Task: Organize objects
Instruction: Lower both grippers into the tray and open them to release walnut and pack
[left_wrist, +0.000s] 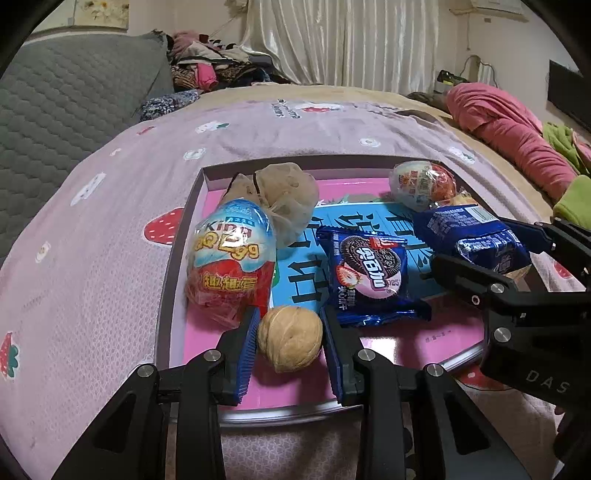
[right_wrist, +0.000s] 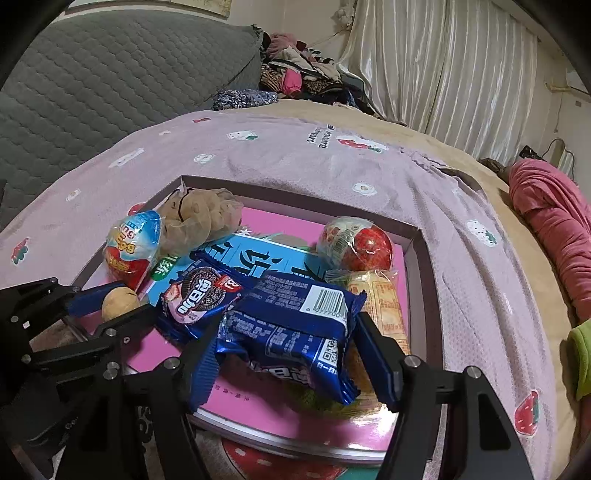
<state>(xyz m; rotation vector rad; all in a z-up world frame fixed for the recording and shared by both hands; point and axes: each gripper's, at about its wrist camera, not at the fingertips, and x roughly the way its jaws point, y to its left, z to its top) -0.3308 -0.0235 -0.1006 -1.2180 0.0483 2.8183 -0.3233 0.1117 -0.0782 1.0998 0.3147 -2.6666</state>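
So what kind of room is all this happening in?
Most likely a bedroom: a wide bed under a pink strawberry-print blanket, a pile of rumpled clothes behind it, and long white pleated curtains along the back wall.

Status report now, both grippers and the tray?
Left gripper open around walnut. Right gripper open around blue packet. Both in pink tray, snacks crowding.

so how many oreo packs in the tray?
2. One Oreo pack face up at the tray's middle, beside the walnut; one Oreo pack face down between the right gripper's jaws. More could be hidden underneath.
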